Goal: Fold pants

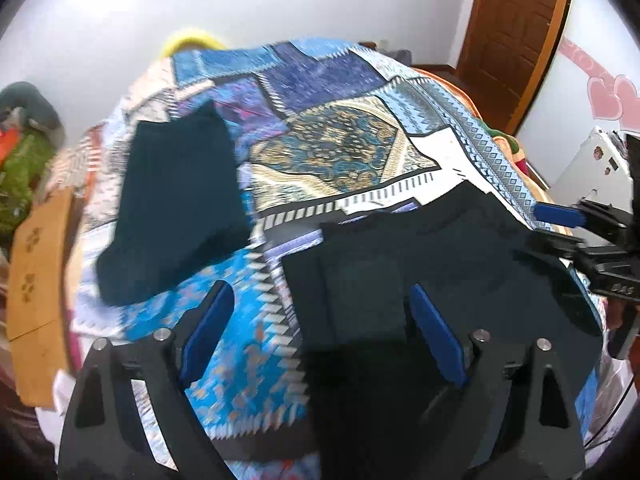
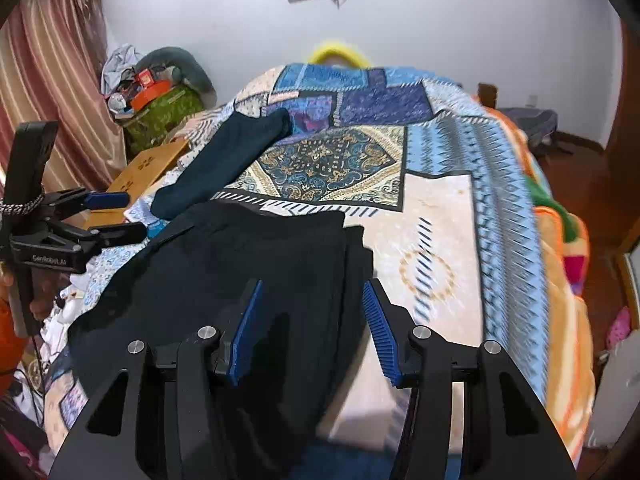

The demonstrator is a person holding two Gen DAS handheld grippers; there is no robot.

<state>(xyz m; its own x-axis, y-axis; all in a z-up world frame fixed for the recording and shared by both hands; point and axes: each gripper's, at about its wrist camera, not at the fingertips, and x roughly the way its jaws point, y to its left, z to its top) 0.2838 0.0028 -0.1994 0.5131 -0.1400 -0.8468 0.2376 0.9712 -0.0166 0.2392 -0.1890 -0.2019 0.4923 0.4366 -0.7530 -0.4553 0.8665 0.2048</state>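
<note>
Black pants [image 1: 452,256] [image 2: 240,264] lie spread flat on the near part of the bed. My left gripper [image 1: 320,320] hovers open over their left edge, one pad above the bedspread and the other above the dark cloth. My right gripper [image 2: 314,320] is open over the pants' right edge, with that edge lying between its blue pads [image 2: 248,328] and nothing pressed. Each gripper also shows in the other's view: the right gripper [image 1: 560,232] at the pants' far side, the left gripper [image 2: 116,216] beside the bed's left edge. Both views are blurred.
A dark teal folded garment [image 1: 176,208] [image 2: 228,160] lies farther up the patchwork bedspread [image 2: 436,208]. A cardboard box [image 2: 148,168] and a cluttered green bag [image 2: 160,116] stand left of the bed. An orange blanket [image 2: 560,280] hangs off the right side; a wooden door [image 1: 516,32] stands beyond.
</note>
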